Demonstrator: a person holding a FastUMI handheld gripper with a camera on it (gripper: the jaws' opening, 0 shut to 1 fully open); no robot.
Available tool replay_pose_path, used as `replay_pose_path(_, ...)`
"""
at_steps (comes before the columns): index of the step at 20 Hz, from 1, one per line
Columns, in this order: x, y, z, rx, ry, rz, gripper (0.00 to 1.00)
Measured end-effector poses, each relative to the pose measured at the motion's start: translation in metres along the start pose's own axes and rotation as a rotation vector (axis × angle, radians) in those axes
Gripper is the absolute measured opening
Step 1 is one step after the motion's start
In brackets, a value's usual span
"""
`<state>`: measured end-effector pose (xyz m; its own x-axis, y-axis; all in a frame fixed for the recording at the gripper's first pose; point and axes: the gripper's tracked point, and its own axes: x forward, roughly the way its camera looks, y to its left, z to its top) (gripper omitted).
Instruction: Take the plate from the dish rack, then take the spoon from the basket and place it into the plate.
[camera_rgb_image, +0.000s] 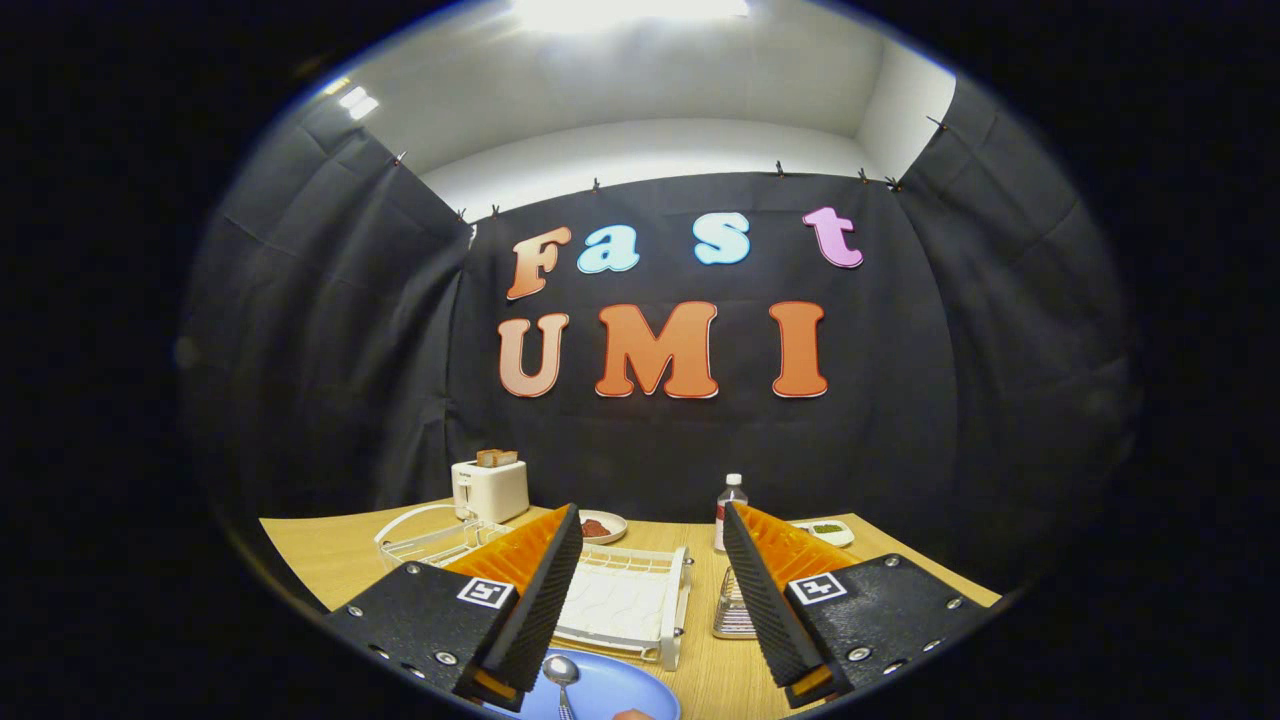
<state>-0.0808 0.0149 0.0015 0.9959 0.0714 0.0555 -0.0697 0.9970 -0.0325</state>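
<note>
A blue plate (610, 690) lies on the wooden table (320, 560) below and between my fingers, close to the table's near side. A metal spoon (561, 675) rests in the plate with its bowl pointing away from me. My gripper (650, 590) hangs above the plate, open, with nothing between its fingers. Beyond the plate stands the white dish rack (630, 600). A clear basket (733, 612) sits just right of the rack, partly hidden behind my right finger. A fingertip of a person (630, 714) shows at the plate's near rim.
A white toaster (490, 488) with toast stands at the back left, beside a wire rack (430, 540). A small dish of red food (603, 527), a water bottle (731, 510) and a dish of green food (826, 530) line the table's far side.
</note>
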Motion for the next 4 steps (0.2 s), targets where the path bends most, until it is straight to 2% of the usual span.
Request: replay_pose_path(4, 0.0031, 0.0004, -0.0029, 0.012, 0.005, -0.004, 0.84)
